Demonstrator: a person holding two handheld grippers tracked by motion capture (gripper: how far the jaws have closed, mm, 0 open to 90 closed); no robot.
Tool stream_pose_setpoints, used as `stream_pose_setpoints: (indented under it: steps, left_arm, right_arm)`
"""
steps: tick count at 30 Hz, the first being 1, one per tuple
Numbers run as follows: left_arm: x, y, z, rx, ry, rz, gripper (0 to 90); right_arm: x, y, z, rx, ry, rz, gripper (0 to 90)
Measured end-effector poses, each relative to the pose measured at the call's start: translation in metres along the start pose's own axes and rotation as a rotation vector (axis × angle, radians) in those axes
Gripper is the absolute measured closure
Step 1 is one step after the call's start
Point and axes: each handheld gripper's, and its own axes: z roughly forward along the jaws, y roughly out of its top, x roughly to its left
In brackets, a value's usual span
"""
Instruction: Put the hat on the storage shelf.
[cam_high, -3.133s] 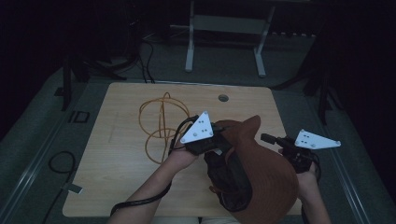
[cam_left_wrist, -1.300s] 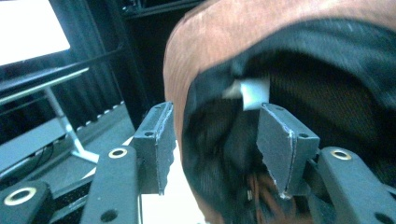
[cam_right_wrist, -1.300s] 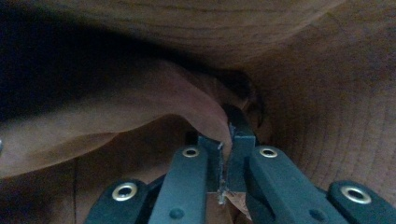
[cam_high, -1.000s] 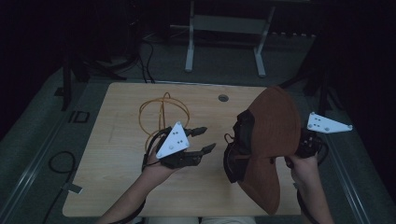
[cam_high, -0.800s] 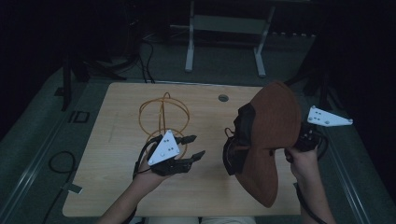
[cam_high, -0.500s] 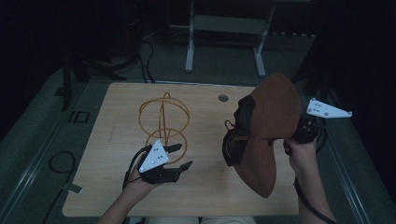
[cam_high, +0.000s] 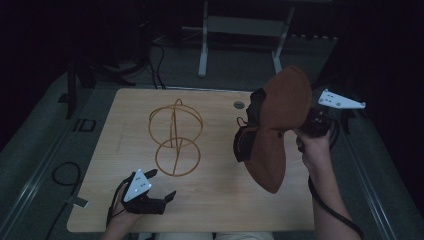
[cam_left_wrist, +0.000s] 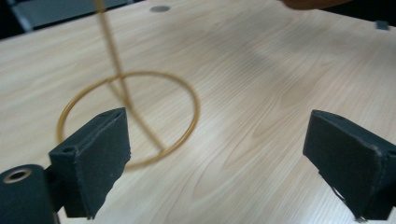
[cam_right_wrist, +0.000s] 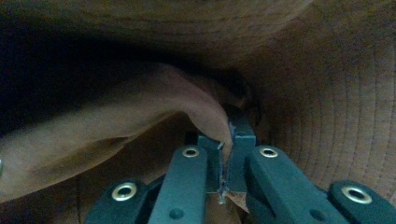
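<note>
Brown wide-brimmed felt hat (cam_high: 277, 127): off the table, tilted on edge above the right half, black band and cord on its left face; brim clamped in the right gripper.
Left gripper (cam_high: 156, 195): low at the near left edge of the pale wooden table (cam_high: 215, 205), jaws wide apart, nothing between them; in the left gripper view, bare wood and the stand's base ring beyond the 2 black pads (cam_left_wrist: 95, 156).
Gold wire hat stand (cam_high: 175, 135): upright left of centre, round base ring flat on the wood, crossed hoops on top, bare; well apart from the hat.
Right gripper (cam_right_wrist: 226, 156): jaws together on a fold of brown felt.
Progress: hat lifted and in hand; probably left, carrying it leftward and settling the crown over the hoops.
Surface: light wood grain, a small round grommet (cam_high: 239, 105) near the far edge.
Room: dark, grey floor, white metal frame legs (cam_high: 202, 50) and loose cables (cam_high: 155, 60) behind.
</note>
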Motion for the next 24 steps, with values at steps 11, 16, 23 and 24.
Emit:
stream_pose_setpoints:
  steps: [11, 16, 23, 24]
  left_arm:
    - [0.037, -0.046, -0.037, 0.010, 0.266, -0.139, 2.3]
    - [0.051, -0.057, -0.053, -0.018, 0.352, -0.201, 2.3]
    - [0.057, -0.063, -0.060, -0.042, 0.386, -0.232, 2.3]
    - [0.058, -0.064, -0.061, -0.046, 0.388, -0.235, 2.3]
  right_arm:
    - [-0.008, 0.007, 0.024, 0.011, -0.008, 0.007, 87.4]
    - [-0.010, 0.014, 0.044, 0.027, 0.000, 0.004, 87.3]
    - [-0.003, 0.043, 0.079, 0.019, 0.041, -0.027, 87.2]
    - [-0.001, 0.046, 0.084, 0.021, 0.048, -0.031, 87.2]
